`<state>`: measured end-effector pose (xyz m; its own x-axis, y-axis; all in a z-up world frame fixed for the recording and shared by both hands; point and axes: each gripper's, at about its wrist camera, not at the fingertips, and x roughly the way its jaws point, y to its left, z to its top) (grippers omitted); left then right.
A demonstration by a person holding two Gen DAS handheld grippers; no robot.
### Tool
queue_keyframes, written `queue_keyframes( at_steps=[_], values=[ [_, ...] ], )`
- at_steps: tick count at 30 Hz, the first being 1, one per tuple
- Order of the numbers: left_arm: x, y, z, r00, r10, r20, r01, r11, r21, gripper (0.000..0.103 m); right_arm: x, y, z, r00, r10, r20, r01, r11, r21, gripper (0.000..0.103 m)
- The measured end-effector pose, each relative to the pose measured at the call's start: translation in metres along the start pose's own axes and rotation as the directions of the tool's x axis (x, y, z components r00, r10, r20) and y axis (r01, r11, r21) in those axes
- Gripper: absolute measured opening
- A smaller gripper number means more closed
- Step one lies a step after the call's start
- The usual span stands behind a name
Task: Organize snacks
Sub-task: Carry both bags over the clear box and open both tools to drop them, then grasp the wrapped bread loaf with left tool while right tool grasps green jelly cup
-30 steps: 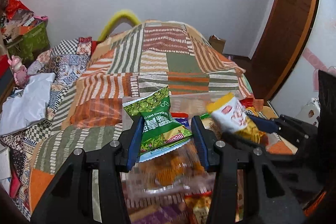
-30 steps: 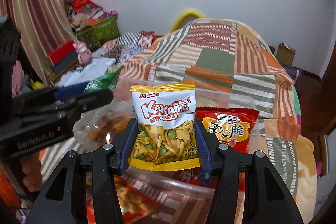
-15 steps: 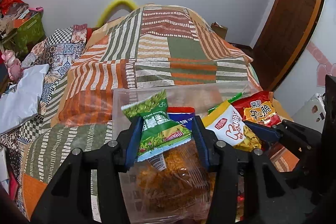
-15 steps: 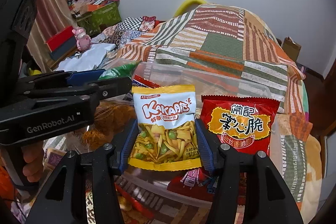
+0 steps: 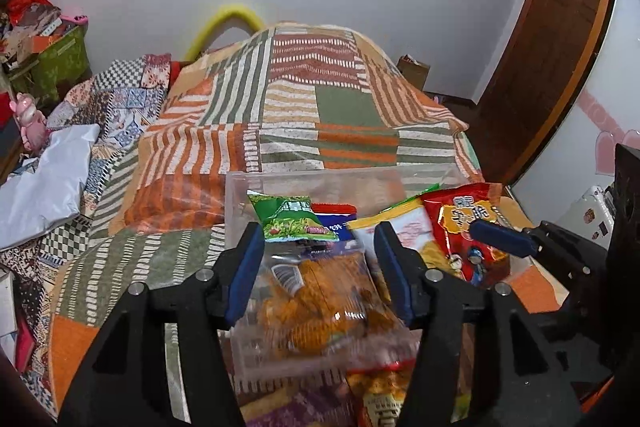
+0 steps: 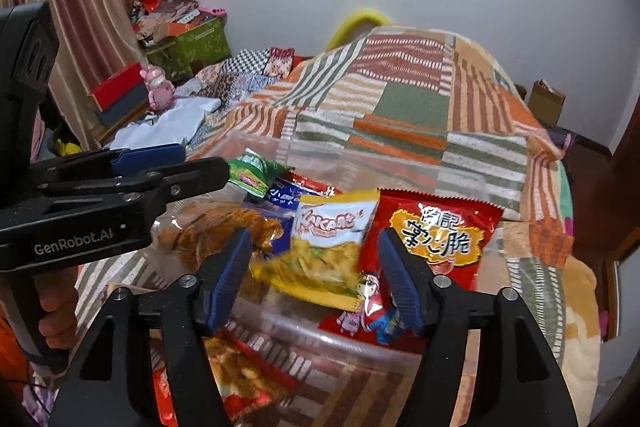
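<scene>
A clear plastic bin [image 5: 344,179] stands on the bed and holds snack packets. My left gripper [image 5: 318,269] is open above it; the green pea packet [image 5: 292,219] lies loose in the bin beyond the fingers, on a blue packet [image 5: 336,223] and a clear bag of orange snacks [image 5: 320,295]. My right gripper [image 6: 316,273] is open; the yellow-white Kaka packet [image 6: 328,243] lies blurred and tilted in the bin [image 6: 400,163] between the fingers, beside a red packet [image 6: 436,239]. The green packet also shows in the right wrist view [image 6: 252,173].
A striped patchwork blanket [image 5: 320,107] covers the bed. More snack packets [image 6: 240,367] lie in front of the bin. Folded clothes [image 5: 44,183] and boxes [image 6: 184,43] sit at the left. A wooden door [image 5: 552,39] is at the right.
Both grippers have opened over the bin. The green packet has dropped from the left gripper and the Kaka packet from the right one into the bin.
</scene>
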<state>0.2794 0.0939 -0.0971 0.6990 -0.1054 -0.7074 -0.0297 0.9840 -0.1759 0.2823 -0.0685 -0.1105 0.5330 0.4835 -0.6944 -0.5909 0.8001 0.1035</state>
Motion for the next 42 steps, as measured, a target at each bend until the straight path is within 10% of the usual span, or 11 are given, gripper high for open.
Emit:
queue_keyframes(
  at_steps=[19, 42],
  values=[
    [-0.093, -0.001, -0.058, 0.997, 0.071, 0.035, -0.070, 0.997, -0.018, 0.077, -0.085, -0.002, -0.047, 0.997, -0.019, 0.070, 0.016, 0.999, 0.051, 0.072],
    [-0.095, -0.008, -0.195, 0.978, 0.021, -0.206, -0.032, 0.998, -0.049, 0.090, -0.085, 0.012, -0.138, 0.999, 0.011, -0.051, -0.005, 0.994, 0.113, 0.072]
  ],
)
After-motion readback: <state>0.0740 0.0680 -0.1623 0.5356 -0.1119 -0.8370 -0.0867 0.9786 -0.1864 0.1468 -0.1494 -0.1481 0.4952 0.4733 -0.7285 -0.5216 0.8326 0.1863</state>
